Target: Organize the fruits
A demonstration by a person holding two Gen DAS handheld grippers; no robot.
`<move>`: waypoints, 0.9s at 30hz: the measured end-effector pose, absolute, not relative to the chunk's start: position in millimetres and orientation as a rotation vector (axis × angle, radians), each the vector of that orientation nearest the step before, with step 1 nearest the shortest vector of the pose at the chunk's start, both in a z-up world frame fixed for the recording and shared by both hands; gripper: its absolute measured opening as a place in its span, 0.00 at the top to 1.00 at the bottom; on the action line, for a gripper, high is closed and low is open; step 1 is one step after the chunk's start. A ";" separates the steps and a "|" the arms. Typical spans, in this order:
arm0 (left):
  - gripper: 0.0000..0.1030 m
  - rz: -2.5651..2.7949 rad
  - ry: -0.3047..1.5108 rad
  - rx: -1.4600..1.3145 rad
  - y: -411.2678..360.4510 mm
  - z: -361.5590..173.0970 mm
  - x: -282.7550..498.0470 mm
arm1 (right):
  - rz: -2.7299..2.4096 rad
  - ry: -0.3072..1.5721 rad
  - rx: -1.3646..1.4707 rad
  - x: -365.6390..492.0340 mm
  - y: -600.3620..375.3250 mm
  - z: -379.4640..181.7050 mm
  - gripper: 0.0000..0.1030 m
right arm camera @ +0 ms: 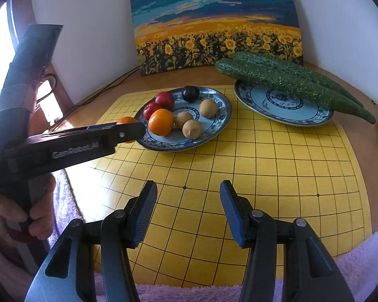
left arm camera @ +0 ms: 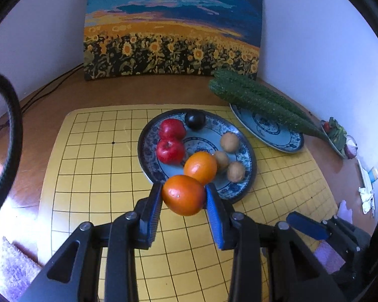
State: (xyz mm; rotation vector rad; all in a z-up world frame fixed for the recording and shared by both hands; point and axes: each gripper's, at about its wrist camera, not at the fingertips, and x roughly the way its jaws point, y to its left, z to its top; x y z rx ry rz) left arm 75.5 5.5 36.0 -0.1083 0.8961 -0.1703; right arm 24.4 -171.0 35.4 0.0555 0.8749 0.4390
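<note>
Left tongs [left arm camera: 184,195] clamping orange [left arm camera: 183,194], at fruit plate [left arm camera: 248,176] rim

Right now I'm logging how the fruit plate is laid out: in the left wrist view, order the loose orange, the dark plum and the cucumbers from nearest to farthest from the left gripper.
1. Loose orange, on the plate's near side, just beyond the left gripper.
2. Dark plum, at the plate's far rim.
3. Cucumbers, on the second plate, far right.
</note>
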 end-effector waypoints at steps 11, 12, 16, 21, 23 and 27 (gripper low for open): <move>0.65 -0.170 0.874 -0.100 4.5 32.0 90.4 | 0.436 0.881 0.058 24.8 -169.6 33.1 0.48; 0.64 -0.169 0.876 -0.096 3.9 32.1 90.1 | 0.436 0.881 0.059 24.6 -169.9 33.2 0.48; 0.51 -0.166 0.884 -0.075 0.5 31.3 87.3 | 0.436 0.881 0.060 23.4 -170.5 33.0 0.48; 0.44 -0.159 0.872 -0.067 -1.8 36.4 78.6 | 0.434 0.881 0.061 22.5 -171.5 33.0 0.48; 0.41 -0.155 0.870 -0.071 -1.8 39.5 74.4 | 0.435 0.880 0.059 22.2 -171.9 33.9 0.48; 0.36 -0.130 0.877 -0.068 0.7 43.3 61.1 | 0.437 0.874 0.052 22.1 -172.6 37.1 0.48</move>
